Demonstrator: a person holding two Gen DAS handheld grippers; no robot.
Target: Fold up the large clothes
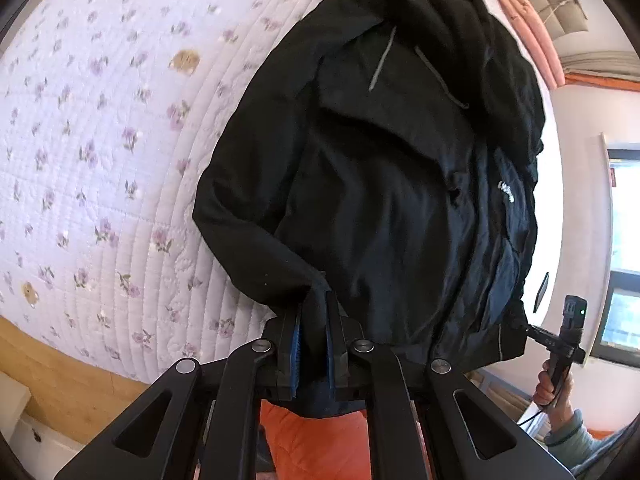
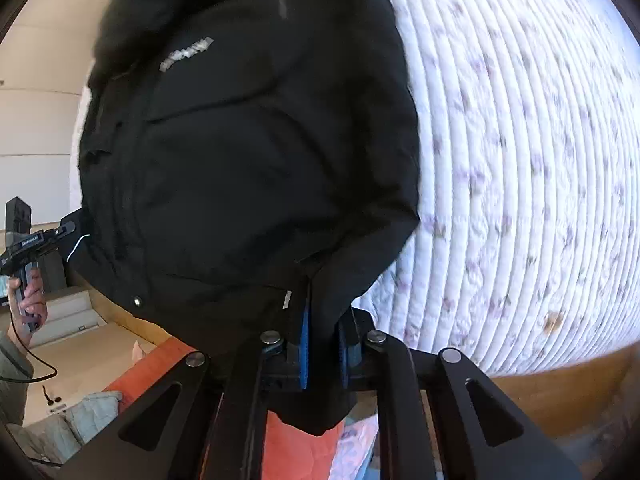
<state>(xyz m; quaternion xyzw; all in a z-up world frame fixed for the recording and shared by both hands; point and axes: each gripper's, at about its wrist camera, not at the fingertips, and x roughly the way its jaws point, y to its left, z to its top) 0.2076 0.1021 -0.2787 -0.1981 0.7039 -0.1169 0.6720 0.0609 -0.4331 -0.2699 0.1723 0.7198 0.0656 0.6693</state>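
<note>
A large black hooded jacket (image 1: 380, 184) with a small white logo lies over the quilted floral bedspread (image 1: 100, 140), its hood at the far end. My left gripper (image 1: 314, 312) is shut on the jacket's near hem corner, cloth pinched between the blue pads. In the right wrist view the same jacket (image 2: 240, 160) fills the frame, lifted at its near edge. My right gripper (image 2: 324, 320) is shut on the other hem corner. Each gripper shows in the other's view: the right one at the jacket's edge (image 1: 536, 334), the left one likewise (image 2: 60, 232).
The bedspread (image 2: 520, 160) covers the bed to the right of the jacket. A wooden bed edge (image 1: 48, 368) runs below it. Orange cloth (image 1: 316, 440) lies under the grippers. A window (image 1: 624, 260) is at the right; pink fabric (image 1: 528, 28) hangs at the far side.
</note>
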